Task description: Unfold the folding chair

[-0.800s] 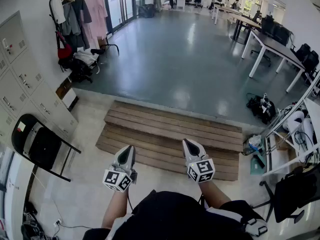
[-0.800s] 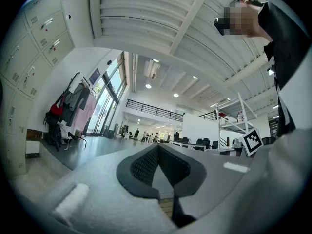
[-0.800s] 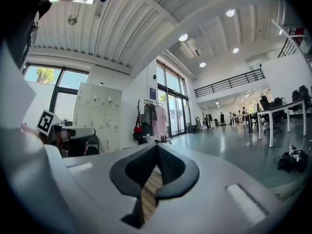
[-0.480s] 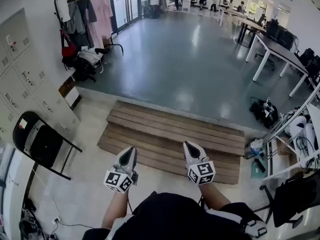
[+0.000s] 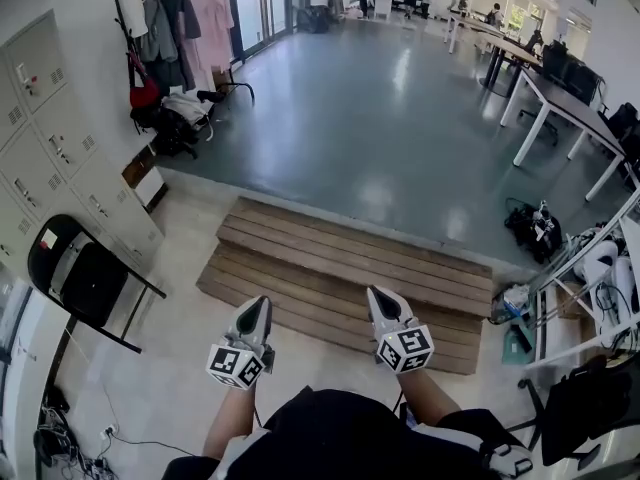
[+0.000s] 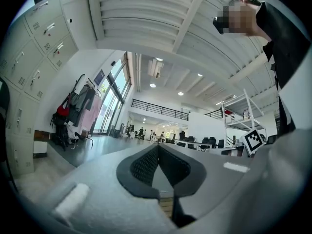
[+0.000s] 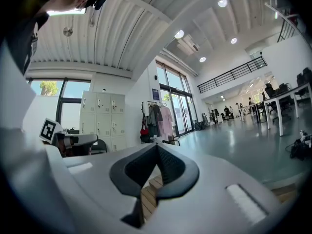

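A black folding chair [image 5: 85, 280] leans folded against the grey lockers [image 5: 60, 158] at the left of the head view. My left gripper [image 5: 255, 311] is held out in front of me, shut, with nothing between its jaws, well to the right of the chair. My right gripper [image 5: 378, 303] is beside it, also shut and empty. In the left gripper view the jaws [image 6: 158, 147] meet at their tips, as they do in the right gripper view [image 7: 157, 147]. The chair's dark top [image 7: 84, 146] shows low at the left of the right gripper view.
Wooden plank steps [image 5: 350, 268] lie just ahead of both grippers, leading down to a grey-blue floor [image 5: 380, 108]. A clothes rack [image 5: 175, 28] with bags stands at the back left. White tables [image 5: 560, 98] and a metal shelf [image 5: 580, 278] fill the right. Cables [image 5: 70, 448] lie at lower left.
The head view has drifted a little, so the chair, lockers and steps sit slightly further right and up. Both grippers keep their places and stay shut.
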A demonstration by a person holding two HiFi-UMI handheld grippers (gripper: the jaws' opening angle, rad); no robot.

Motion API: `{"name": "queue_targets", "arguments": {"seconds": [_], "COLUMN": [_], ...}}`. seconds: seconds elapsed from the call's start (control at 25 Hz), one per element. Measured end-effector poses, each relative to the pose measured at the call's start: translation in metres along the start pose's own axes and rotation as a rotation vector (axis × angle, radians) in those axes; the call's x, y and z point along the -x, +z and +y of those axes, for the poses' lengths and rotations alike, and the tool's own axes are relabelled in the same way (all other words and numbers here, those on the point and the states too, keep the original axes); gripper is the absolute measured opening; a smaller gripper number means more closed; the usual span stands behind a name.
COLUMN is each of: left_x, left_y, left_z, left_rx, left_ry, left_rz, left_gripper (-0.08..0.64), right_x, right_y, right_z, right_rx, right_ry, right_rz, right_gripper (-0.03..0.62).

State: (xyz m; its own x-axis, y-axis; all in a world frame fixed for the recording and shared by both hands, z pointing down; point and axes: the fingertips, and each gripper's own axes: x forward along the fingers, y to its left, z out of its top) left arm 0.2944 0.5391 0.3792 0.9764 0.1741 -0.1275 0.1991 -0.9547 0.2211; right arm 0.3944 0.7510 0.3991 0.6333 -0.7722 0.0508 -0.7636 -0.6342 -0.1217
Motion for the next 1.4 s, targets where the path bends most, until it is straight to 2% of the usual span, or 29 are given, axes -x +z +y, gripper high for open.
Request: {"name": "queue_targets", "arguments": {"seconds": [0.12,0.32,0.4,0.68,0.8,1.04,1.24,1.4], "left_x": [0.009,0.025,0.031,0.054,0.067,0.103,0.132,0.160], "left_y": [-0.003,0.007,0.008,0.013,0.015,0.017,0.031,0.048], "left_z": [0.006,0.012,0.015,0.005,0.002,0.007,0.024,0.039], "left_rx": [-0.001,-0.039,-0.048,-0.048,-0.037,-0.090,-0.095,-0.124], "left_ry": [0.038,0.161,0.188,0.244,0.296,0.399,0.467,0.506], "left_rz": [-0.013,-0.055,-0.060,-0.070,-0.078,-0.065,-0.109,-0.144], "left_gripper": [-0.002,-0.002,-0.002,-0.002,-0.002,-0.002,-0.002,-0.002], "right_x": [-0.002,-0.012,-0.017,-0.038,-0.046,-0.060,-0.071,-0.086], "right_y": [-0.004,-0.001,0.002,0.007,0.002,-0.018,-0.014,-0.004], "right_z": [0.000,-0.003,0.000,0.028,0.037,0.072,0.106,0.145], "right_rx": [-0.022,-0.005,-0.015,-0.013,-0.036,-0.057,-0.066,-0.038], "right_ry": [0.017,0.072,0.104,0.277,0.328,0.440,0.493,0.553], "right_rz": [-0.004,-0.004,-0.004,-0.018,-0.008,0.060,0.057,0.033], "right_gripper": [0.005,0.005,0.005,0.005,0.005,0.005,0.005,0.005]}}
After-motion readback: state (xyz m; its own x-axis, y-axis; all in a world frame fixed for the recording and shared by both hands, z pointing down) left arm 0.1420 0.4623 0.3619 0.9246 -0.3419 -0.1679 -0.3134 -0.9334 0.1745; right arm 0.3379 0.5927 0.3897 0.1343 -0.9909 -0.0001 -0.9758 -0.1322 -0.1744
